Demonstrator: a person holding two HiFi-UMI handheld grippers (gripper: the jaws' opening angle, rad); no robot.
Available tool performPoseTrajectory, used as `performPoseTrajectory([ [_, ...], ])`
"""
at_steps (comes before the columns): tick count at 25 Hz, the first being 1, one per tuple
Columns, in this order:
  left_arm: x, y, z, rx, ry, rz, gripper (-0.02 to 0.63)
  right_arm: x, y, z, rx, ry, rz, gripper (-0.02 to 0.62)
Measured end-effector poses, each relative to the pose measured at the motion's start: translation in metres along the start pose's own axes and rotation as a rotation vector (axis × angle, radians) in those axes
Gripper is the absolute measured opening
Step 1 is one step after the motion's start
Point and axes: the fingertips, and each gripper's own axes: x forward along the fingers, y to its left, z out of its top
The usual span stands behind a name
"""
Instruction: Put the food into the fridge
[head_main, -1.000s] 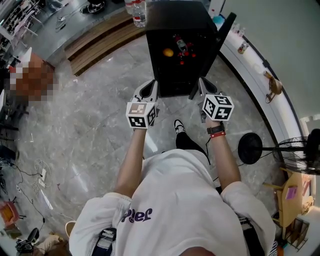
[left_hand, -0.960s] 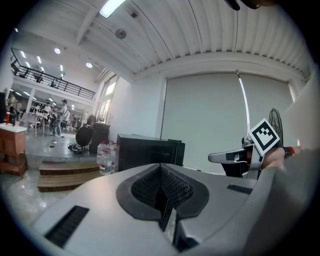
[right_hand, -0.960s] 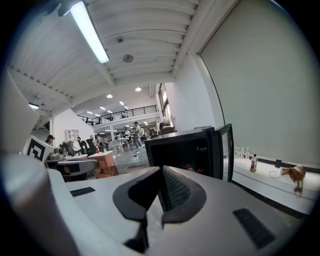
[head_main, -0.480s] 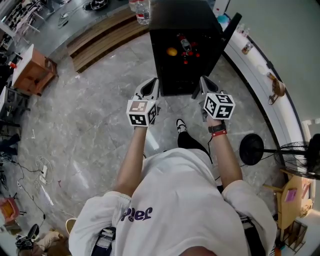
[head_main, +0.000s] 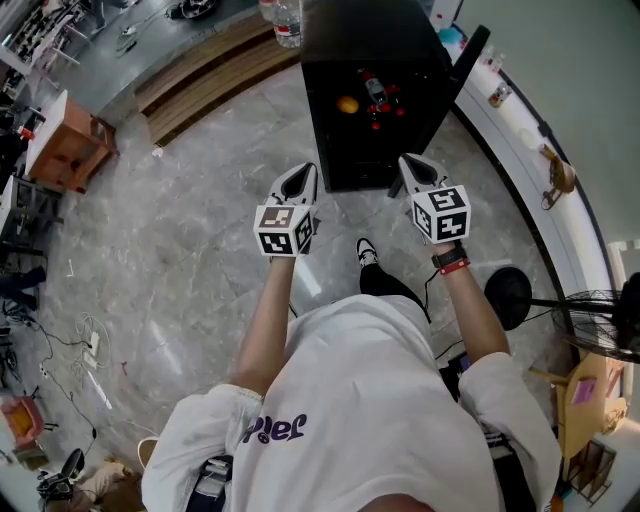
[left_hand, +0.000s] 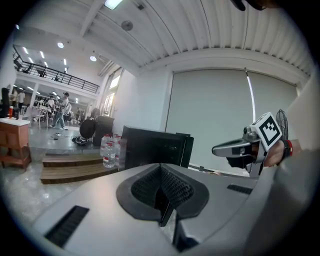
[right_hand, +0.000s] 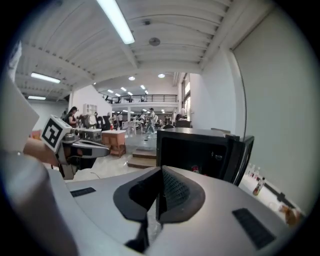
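A small black fridge (head_main: 360, 35) stands on the floor ahead with its door (head_main: 468, 55) swung open to the right. Inside lie an orange (head_main: 347, 104) and a bottle among red items (head_main: 378, 96). My left gripper (head_main: 300, 172) is shut and holds nothing, just short of the fridge's lower left corner. My right gripper (head_main: 408, 162) is also shut and empty, near the lower right corner. In the left gripper view the closed left gripper (left_hand: 161, 196) points at the fridge (left_hand: 150, 147). In the right gripper view the right gripper (right_hand: 159, 196) faces the fridge's open front (right_hand: 195, 155).
Grey marble floor surrounds the fridge. Water bottles (head_main: 285, 22) stand on wooden steps (head_main: 200, 75) behind it. A white ledge (head_main: 520, 130) with small bottles curves along the right. A standing fan (head_main: 560, 305) is at the right, and a wooden cabinet (head_main: 65, 140) at the far left.
Both grippers stay shut and empty. The right one has drifted slightly right and down; the left has barely moved.
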Motion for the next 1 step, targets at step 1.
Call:
performPoseTrajectory([
  [1,0.0001,0.0038,-0.0034,-0.005,0.007,0.005,0.020,0.0007,0.0036,0.0031,-0.057,0.014,0.015,0.014],
])
